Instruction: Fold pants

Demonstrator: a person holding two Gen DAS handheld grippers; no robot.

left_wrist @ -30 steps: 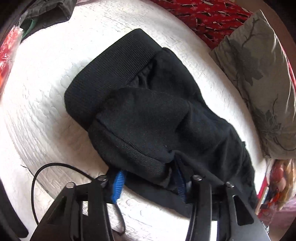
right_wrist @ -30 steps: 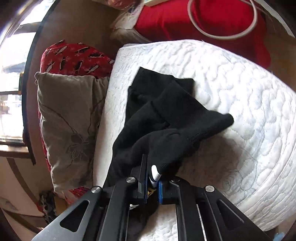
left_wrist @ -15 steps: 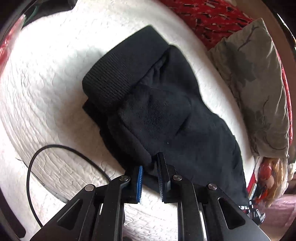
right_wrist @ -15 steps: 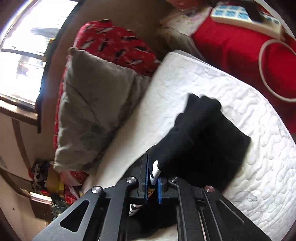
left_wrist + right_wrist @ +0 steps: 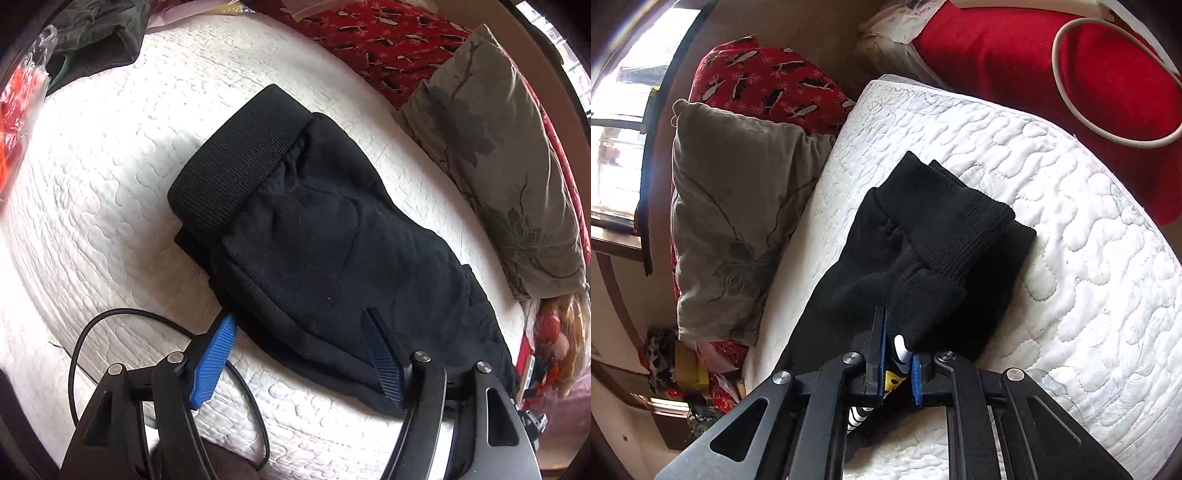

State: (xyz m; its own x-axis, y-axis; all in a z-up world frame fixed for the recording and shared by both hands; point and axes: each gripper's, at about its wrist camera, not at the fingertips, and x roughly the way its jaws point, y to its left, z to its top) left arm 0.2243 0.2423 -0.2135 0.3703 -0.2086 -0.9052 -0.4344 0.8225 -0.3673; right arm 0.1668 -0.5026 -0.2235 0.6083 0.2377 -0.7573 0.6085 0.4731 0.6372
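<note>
The black pants [image 5: 325,236] lie folded on the white quilted mattress [image 5: 110,192], ribbed cuff on top at the far end. My left gripper [image 5: 299,321] is open, its fingers straddling the near edge of the pants without pinching them. In the right wrist view the pants [image 5: 934,251] lie in a folded stack. My right gripper [image 5: 897,332] is shut on a fold of the pants, with a white drawstring tip showing between its pads.
A grey pillow [image 5: 509,177] and a red patterned pillow [image 5: 388,44] lie along the far edge. A black cable [image 5: 122,317] loops on the mattress by my left gripper. Dark clothes [image 5: 96,33] sit far left. A red cushion [image 5: 1052,74] with a white cord is beyond.
My left gripper was shut on the pants' edge half a second ago and has now opened and let go. My right gripper has stayed shut and laid its fold down onto the stack.
</note>
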